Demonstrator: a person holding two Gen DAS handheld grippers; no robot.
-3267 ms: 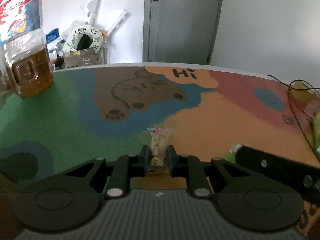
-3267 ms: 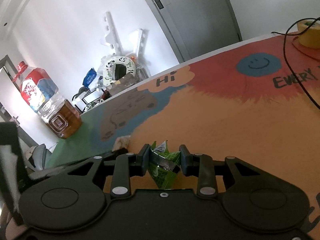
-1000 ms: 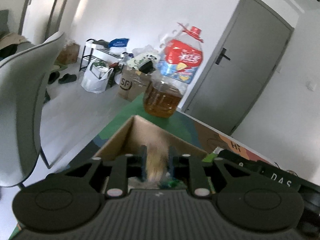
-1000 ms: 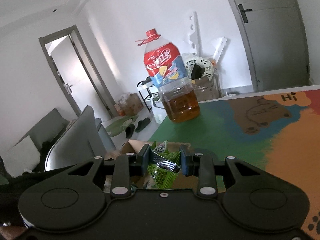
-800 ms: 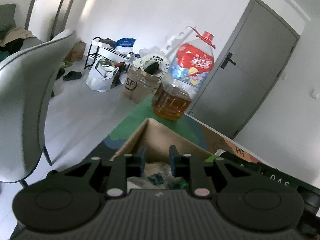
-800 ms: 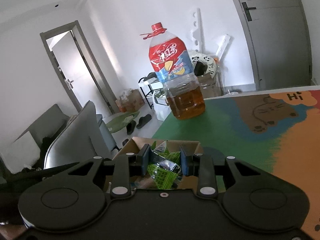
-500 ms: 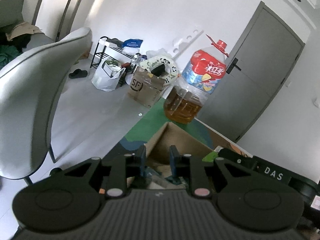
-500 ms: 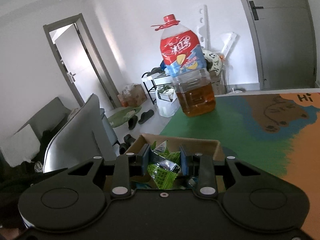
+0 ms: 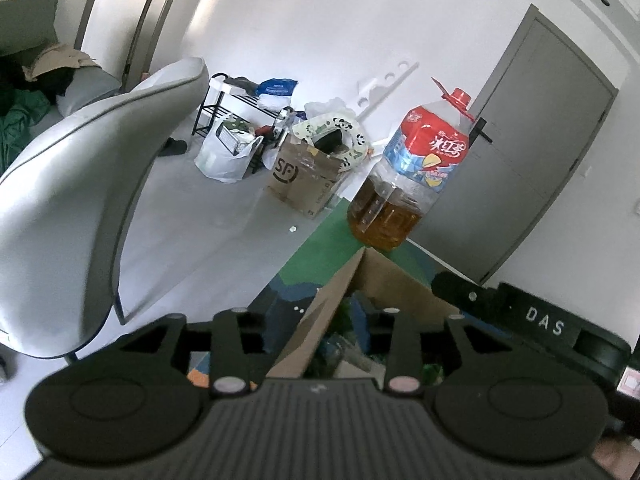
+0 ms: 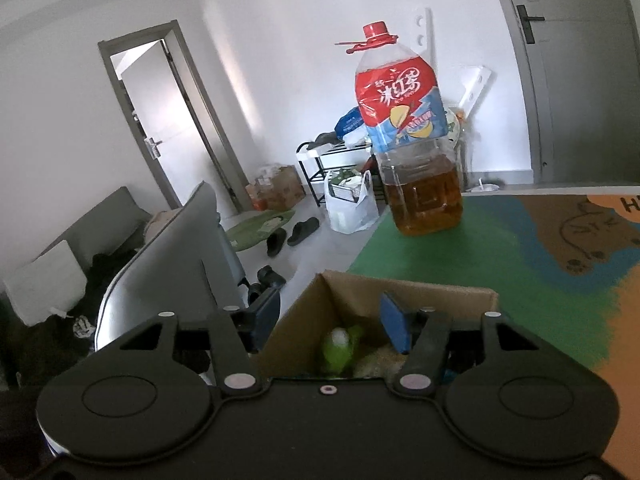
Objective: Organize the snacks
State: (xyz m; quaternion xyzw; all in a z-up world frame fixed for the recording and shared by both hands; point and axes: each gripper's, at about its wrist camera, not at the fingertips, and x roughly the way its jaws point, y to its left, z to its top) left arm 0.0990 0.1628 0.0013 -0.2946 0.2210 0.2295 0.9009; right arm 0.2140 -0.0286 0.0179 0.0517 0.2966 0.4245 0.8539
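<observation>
Cardboard box (image 10: 408,300) sits beneath both spread tongs (image 10: 328,322).

The right gripper (image 10: 328,322), which gripped a green snack packet half a second ago, now has its jaws spread wide. The green snack packet (image 10: 340,350) lies blurred inside the cardboard box (image 10: 440,294), at 6 o'clock. The left gripper (image 9: 316,326) has also spread its jaws over the box.

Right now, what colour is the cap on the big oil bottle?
Red; the clear plastic oil bottle's cap shows best in the right wrist view.

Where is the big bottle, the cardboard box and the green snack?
big bottle (image 10: 400,92), right wrist view, on its red label.
cardboard box (image 10: 420,289), right wrist view, on its far rim.
green snack (image 10: 340,350), right wrist view, on its wrapper inside the box.
</observation>
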